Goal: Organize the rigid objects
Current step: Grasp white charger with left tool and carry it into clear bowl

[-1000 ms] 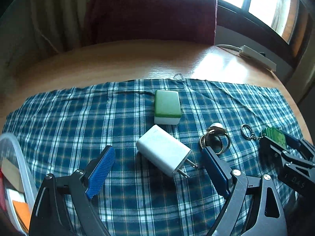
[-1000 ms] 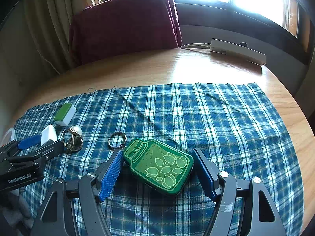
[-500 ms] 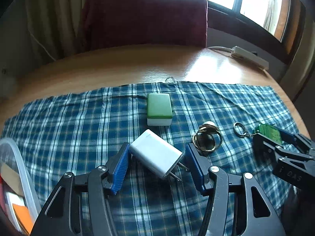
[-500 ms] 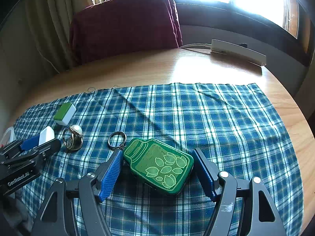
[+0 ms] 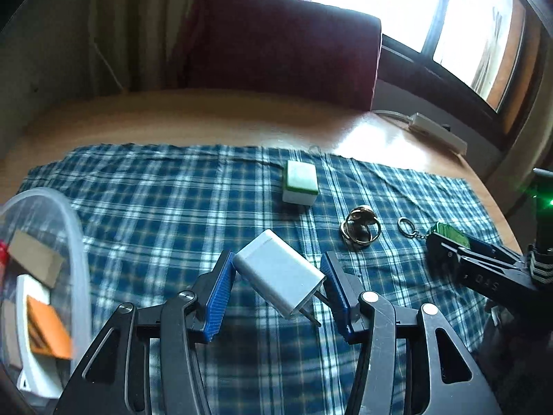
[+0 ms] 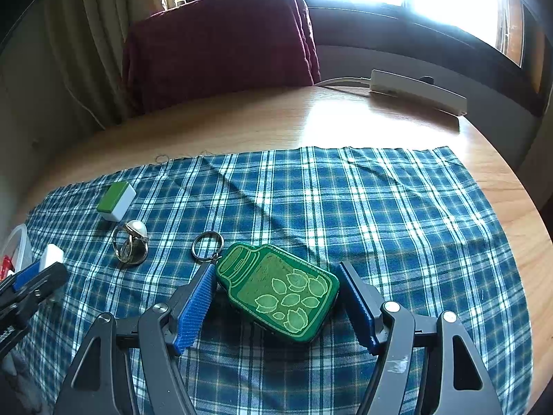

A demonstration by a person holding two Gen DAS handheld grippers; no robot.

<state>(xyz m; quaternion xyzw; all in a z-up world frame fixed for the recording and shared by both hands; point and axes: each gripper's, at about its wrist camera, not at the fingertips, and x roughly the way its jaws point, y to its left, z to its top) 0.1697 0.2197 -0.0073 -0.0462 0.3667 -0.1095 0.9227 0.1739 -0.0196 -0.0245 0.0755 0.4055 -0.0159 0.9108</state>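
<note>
Charger (image 5: 281, 273), a white plug-in block at lower centre, sits pinched in the left gripper (image 5: 278, 285) and looks lifted off the plaid cloth (image 5: 155, 207). Judged next: carry it to the clear tub (image 5: 77, 242) at lower left, which holds cardboard-coloured pieces. Right gripper (image 6: 276, 302) brackets the green jar-shaped keychain (image 6: 280, 292), gaping, not clamped.

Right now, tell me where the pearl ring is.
The pearl ring lies on the plaid cloth, left in the right wrist view, between the green-topped tile and the keychain's split ring.
</note>
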